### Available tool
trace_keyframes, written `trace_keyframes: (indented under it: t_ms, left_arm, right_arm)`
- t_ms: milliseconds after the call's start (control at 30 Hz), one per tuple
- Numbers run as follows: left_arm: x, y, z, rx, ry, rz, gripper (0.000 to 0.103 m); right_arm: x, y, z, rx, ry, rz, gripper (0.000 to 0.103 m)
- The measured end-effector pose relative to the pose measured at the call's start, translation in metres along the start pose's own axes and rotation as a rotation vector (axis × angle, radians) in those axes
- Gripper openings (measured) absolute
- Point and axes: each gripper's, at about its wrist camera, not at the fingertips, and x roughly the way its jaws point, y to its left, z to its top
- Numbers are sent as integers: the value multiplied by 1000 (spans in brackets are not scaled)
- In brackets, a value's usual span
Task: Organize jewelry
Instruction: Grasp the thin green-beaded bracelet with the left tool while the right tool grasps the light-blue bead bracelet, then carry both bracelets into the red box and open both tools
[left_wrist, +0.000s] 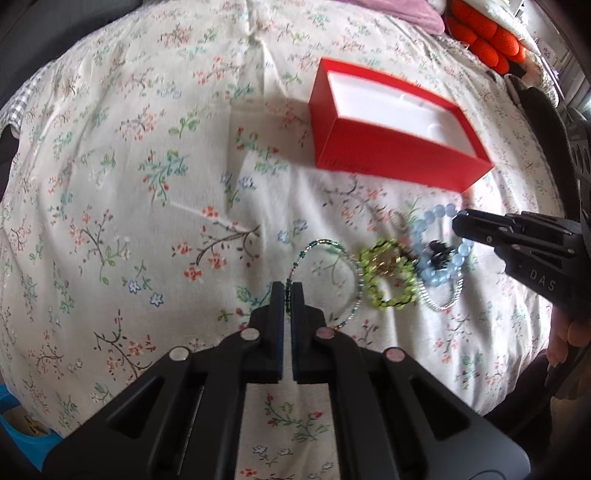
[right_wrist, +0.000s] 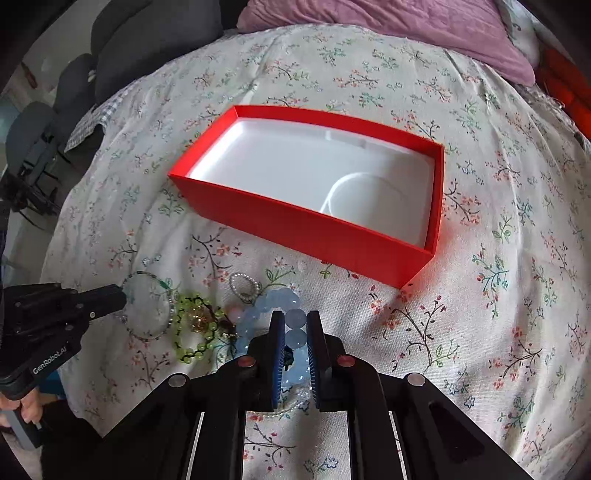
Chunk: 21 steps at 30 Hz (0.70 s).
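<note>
Jewelry pile (left_wrist: 402, 266) near red box (right_wrist: 306, 221): pickup step. Left gripper (left_wrist: 287, 291) pinching thin beaded bangle (left_wrist: 321, 280); right gripper (right_wrist: 295, 325) pinching blue bead bracelet (right_wrist: 280, 299). Next: lift, carry to box.

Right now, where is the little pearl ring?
In the right wrist view the pearl ring lies on the flowery bedspread, just in front of the red box, touching the blue bead bracelet, behind the green bead bracelet.
</note>
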Motion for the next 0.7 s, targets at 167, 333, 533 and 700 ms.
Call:
trace_keyframes:
  t_ms: [167, 333, 533, 700]
  left_arm:
    - [-21, -8, 8, 10, -62, -13, 4]
    - [-34, -21, 26, 2, -123, -23, 4]
    - [-49, -39, 50, -24, -203, -73, 4]
    - [-49, -60, 81, -8, -234, -136, 4]
  right_arm:
    - [-24, 4, 5, 3, -49, 47, 12]
    - [-53, 7, 13, 13, -125, 86, 12]
    - [-82, -13, 32, 88, -219, 121, 12]
    - [-92, -39, 48, 173, -280, 136, 12]
